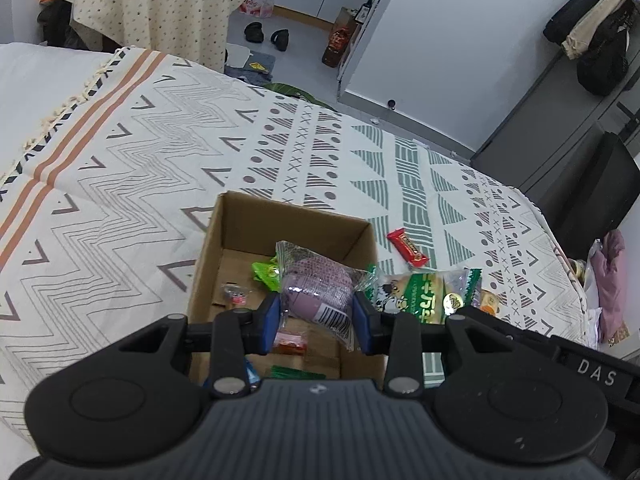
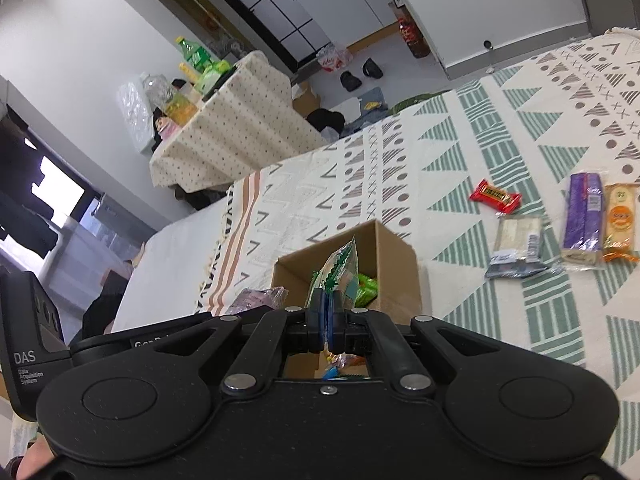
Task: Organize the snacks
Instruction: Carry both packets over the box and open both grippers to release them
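Matt brown cardboard box on a woven printed cloth. Glossy clear plastic wraps the purple snack. Far right, a shiny red foil bar.

Even, bright indoor light, fisheye views

A blown-out window glares left of the cardboard box; edges bow strongly, shadows stay soft.

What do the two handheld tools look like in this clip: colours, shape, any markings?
Both are matte black plastic with two round lobes, a ribbed centre plate, silver pivot rivets on linkage arms, and blue pads on the fingers. The left tool and right tool match. Each view shows the other tool's black housing with white "DAS" lettering. No cables or sleeves visible.
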Demonstrator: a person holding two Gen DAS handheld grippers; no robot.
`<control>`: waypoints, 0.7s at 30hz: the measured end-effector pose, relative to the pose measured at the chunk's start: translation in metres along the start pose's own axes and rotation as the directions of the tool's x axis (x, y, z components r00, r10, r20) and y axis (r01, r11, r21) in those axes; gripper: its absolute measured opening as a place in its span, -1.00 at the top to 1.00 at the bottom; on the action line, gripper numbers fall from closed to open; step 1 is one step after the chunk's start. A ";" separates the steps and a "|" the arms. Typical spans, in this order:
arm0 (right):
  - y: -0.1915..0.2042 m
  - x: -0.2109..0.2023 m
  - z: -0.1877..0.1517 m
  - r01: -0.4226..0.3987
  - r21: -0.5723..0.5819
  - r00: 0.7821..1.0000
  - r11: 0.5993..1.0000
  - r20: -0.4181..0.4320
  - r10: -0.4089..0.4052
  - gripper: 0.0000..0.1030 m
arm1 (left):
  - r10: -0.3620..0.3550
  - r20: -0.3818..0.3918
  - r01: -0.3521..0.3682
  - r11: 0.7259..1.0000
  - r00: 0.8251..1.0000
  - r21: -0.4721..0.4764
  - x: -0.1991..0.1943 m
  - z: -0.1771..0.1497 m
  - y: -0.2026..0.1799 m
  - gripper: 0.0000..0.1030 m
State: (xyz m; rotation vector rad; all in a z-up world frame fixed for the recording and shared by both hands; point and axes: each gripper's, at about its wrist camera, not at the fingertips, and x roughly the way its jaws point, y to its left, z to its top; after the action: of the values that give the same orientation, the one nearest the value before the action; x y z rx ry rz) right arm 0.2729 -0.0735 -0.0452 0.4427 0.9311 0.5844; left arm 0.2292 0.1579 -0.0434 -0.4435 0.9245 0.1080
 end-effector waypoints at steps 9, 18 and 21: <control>-0.002 0.010 -0.009 0.056 0.011 0.997 0.998 -0.048 -0.055 0.56 | -0.010 -0.023 0.009 0.999 1.000 -0.033 0.009 -0.001 0.017 0.27; -0.027 -0.006 -0.012 0.140 0.052 0.990 0.989 -0.025 -0.139 0.20 | -0.037 -0.053 0.035 0.998 0.998 -0.043 0.022 0.000 0.013 0.11; -0.035 -0.010 -0.013 0.152 0.067 0.988 0.986 -0.023 -0.151 0.14 | -0.038 -0.069 0.035 0.998 0.997 -0.054 0.024 0.002 0.013 -0.14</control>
State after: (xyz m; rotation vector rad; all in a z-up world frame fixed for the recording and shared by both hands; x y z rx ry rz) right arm 0.2671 -0.1049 -0.0663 0.4243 0.9945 0.4194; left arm 0.2419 0.1677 -0.0655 -0.5158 0.9836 0.0842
